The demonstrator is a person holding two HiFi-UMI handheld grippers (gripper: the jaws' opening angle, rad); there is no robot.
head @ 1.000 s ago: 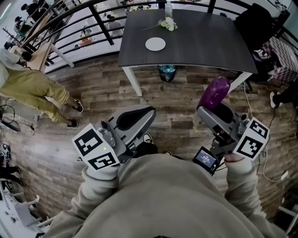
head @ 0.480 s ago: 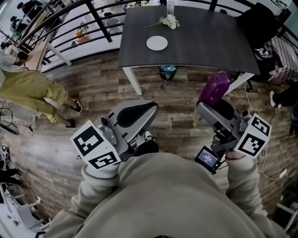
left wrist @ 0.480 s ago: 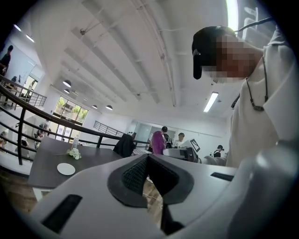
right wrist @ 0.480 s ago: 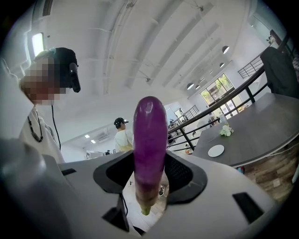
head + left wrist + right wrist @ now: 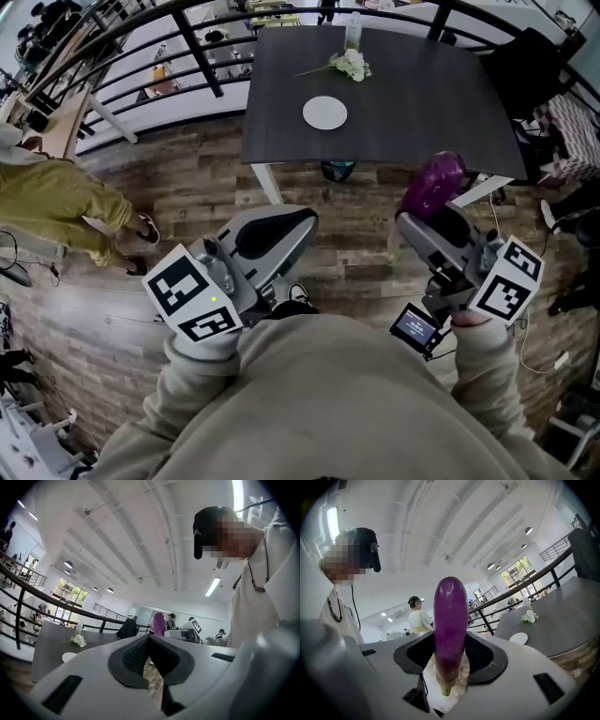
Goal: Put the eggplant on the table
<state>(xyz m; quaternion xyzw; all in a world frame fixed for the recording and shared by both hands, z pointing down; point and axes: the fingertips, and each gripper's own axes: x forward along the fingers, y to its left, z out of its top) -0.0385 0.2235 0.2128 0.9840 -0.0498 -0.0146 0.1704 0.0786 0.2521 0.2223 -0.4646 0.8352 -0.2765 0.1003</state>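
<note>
A purple eggplant (image 5: pixel 431 185) sticks up out of my right gripper (image 5: pixel 427 217), which is shut on it near its stem end. In the right gripper view the eggplant (image 5: pixel 450 630) stands upright between the dark pads, green stem down. The dark table (image 5: pixel 412 103) stands ahead on white legs, its near edge just beyond the eggplant's tip. My left gripper (image 5: pixel 291 223) is held at the same height to the left, shut with nothing in it; in its own view the pads (image 5: pixel 140 654) meet at the tip.
On the table lie a white plate (image 5: pixel 324 113), a small bunch of white flowers (image 5: pixel 349 65) and a bottle (image 5: pixel 353 31). A black railing (image 5: pixel 178 42) runs along the left. A person in yellow trousers (image 5: pixel 56 202) stands at left. A dark chair (image 5: pixel 530 66) flanks the table's right.
The table and plate have slid lower and nearer in the head view, so I have come closer to the table. Both grippers keep their pose, the eggplant still held.
</note>
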